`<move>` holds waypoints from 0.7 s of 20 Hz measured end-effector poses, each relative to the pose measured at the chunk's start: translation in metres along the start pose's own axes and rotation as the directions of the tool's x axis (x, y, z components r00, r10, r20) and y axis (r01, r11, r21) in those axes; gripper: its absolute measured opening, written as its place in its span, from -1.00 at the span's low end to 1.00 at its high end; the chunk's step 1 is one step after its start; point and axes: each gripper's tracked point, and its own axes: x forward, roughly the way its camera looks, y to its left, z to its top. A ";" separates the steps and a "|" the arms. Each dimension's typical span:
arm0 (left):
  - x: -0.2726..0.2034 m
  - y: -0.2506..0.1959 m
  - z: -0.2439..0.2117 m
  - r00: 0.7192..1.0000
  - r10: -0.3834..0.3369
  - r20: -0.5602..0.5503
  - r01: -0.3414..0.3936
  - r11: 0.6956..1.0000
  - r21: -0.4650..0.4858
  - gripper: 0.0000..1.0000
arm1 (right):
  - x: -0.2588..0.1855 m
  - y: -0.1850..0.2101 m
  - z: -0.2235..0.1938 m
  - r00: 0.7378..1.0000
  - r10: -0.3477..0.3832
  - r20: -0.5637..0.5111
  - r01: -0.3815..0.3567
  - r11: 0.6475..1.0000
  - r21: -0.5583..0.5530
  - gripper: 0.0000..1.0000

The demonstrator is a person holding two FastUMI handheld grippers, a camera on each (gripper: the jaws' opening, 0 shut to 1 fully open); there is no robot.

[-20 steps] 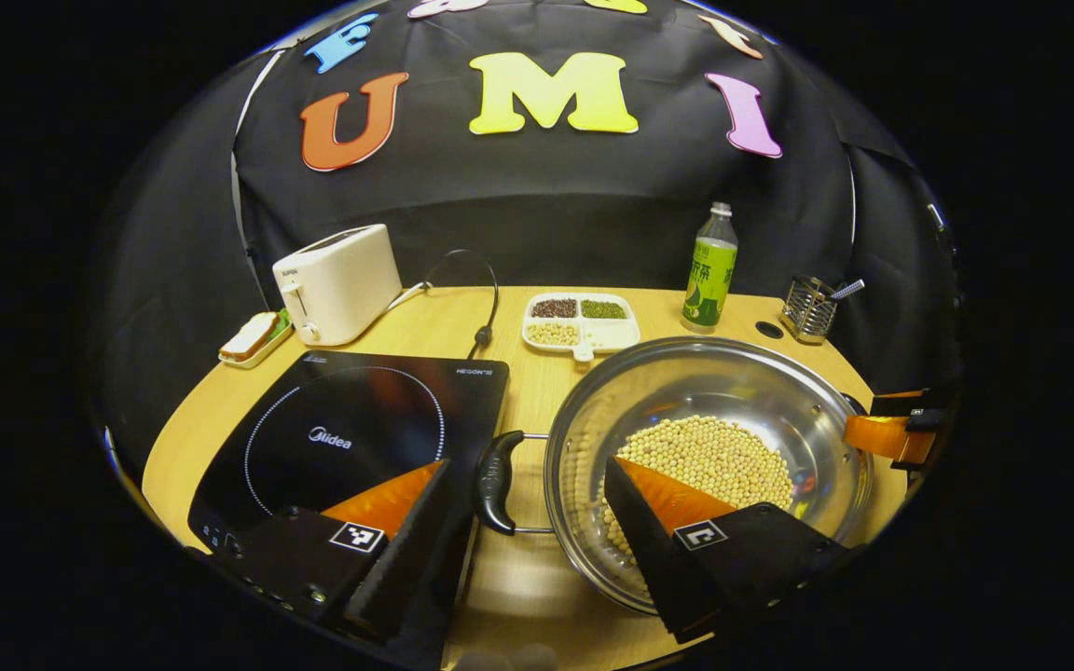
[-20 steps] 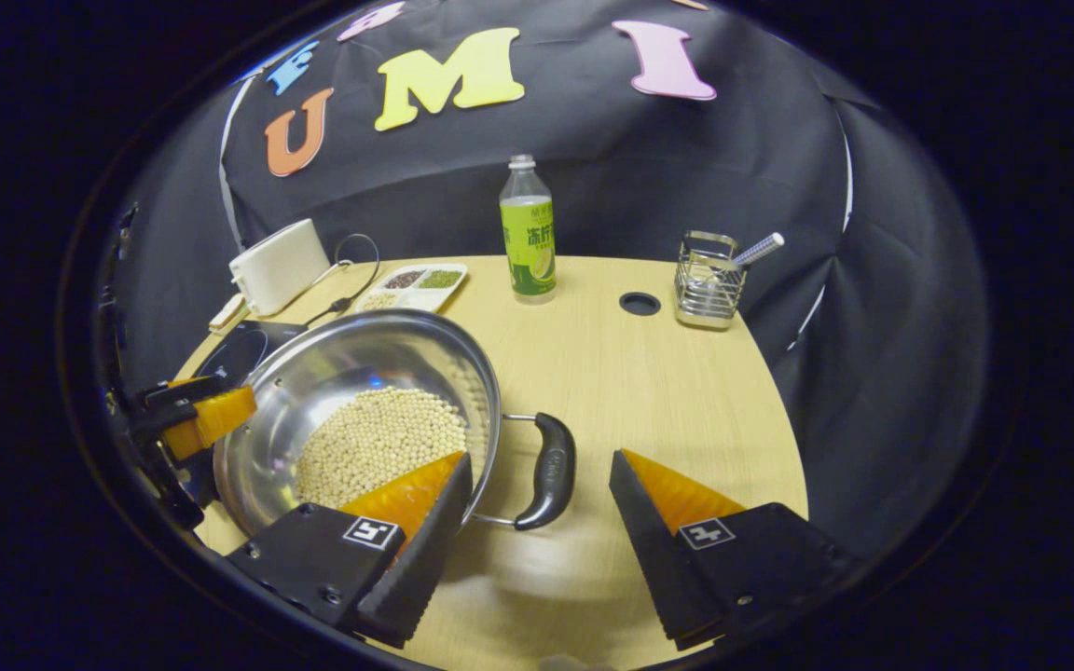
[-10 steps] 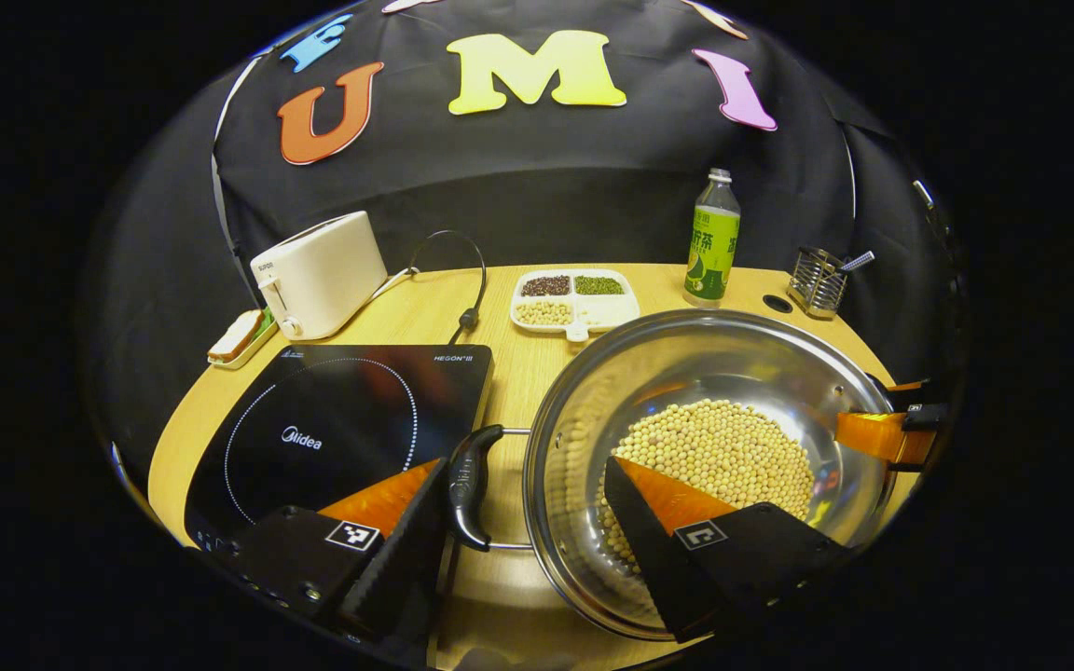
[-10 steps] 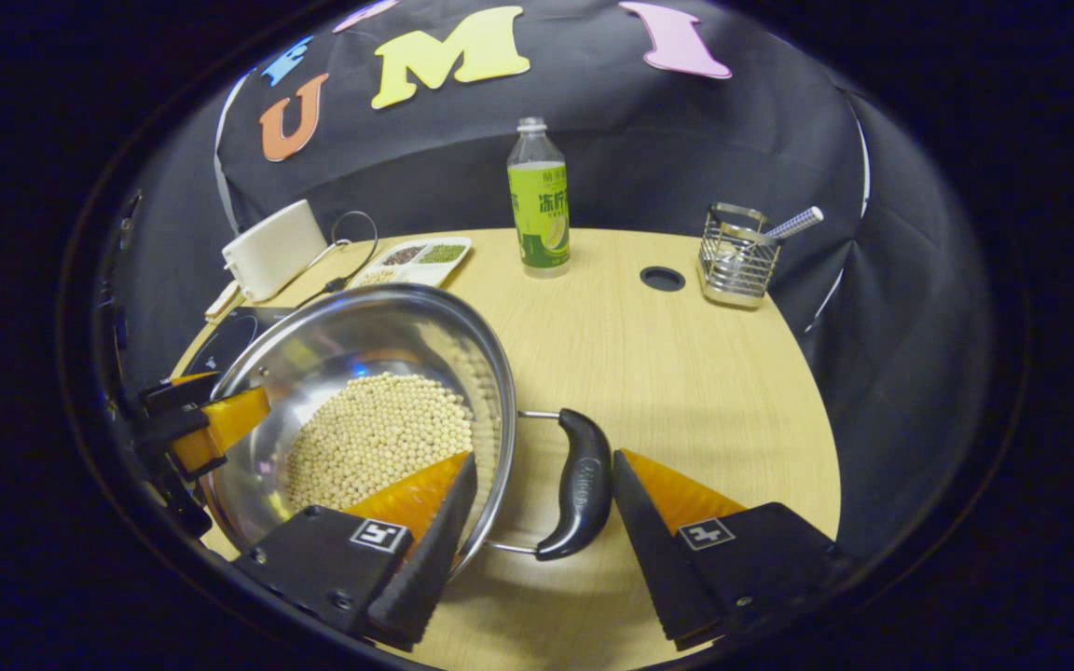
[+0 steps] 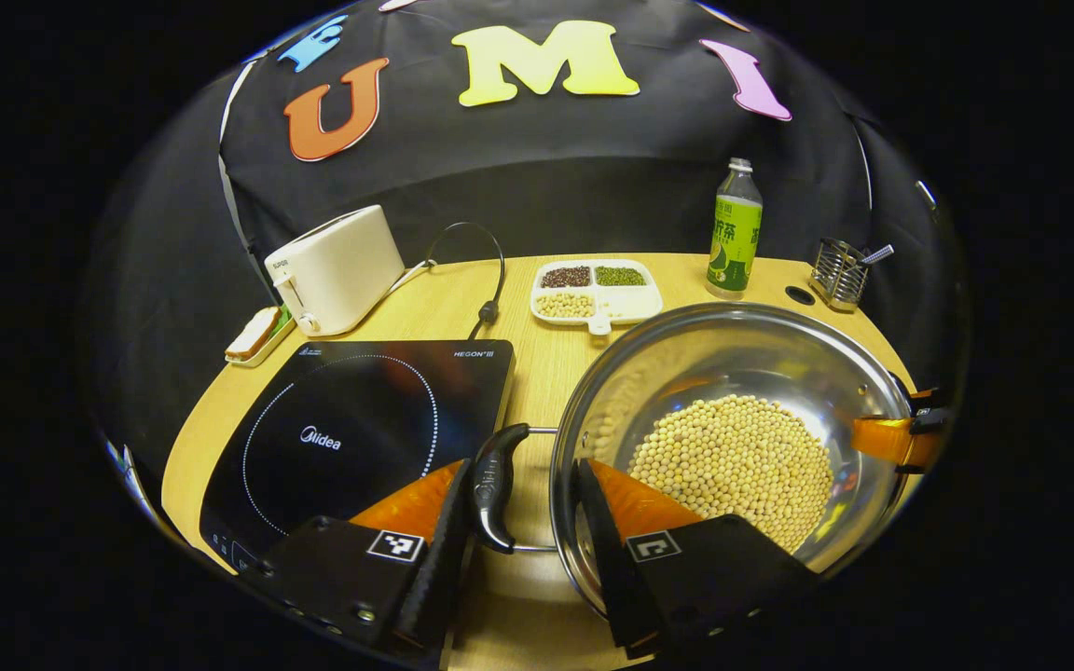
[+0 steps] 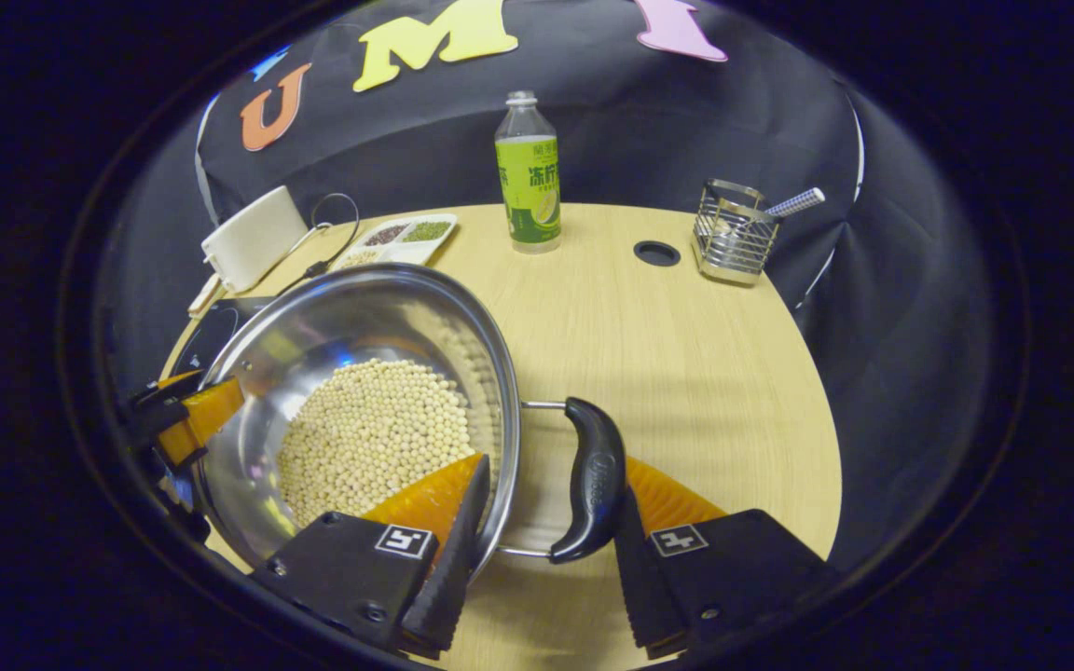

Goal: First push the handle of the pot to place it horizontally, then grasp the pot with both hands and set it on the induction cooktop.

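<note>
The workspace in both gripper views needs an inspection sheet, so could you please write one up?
Surface: wooden table, round-edged.
Job's things: steel pot holding pale beans, on the table right of the induction cooktop; both black handles lie level.
Clutter: toaster, sectioned dish, green bottle, wire caddy, small tray by the toaster.
Grippers: left tongs straddle the left handle and rim; right tongs straddle the right handle and rim; neither is closed.
Cables: black cord behind the cooktop.
Surroundings: black cloth wall.
</note>
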 end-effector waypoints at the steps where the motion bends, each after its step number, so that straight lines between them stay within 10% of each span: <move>1: -0.002 0.000 0.000 1.000 -0.002 0.005 0.002 1.000 0.001 0.41 | -0.001 0.000 -0.001 1.000 -0.003 -0.002 0.003 1.000 0.015 0.34; 2: 0.000 -0.001 -0.001 1.000 -0.005 0.000 0.005 1.000 0.000 0.19 | -0.002 0.000 -0.002 1.000 0.001 -0.012 0.000 1.000 0.028 0.29; 14: -0.023 0.011 0.013 0.999 -0.022 0.031 0.022 1.000 -0.003 0.16 | -0.036 0.010 0.006 0.999 -0.009 0.038 0.006 0.998 0.064 0.21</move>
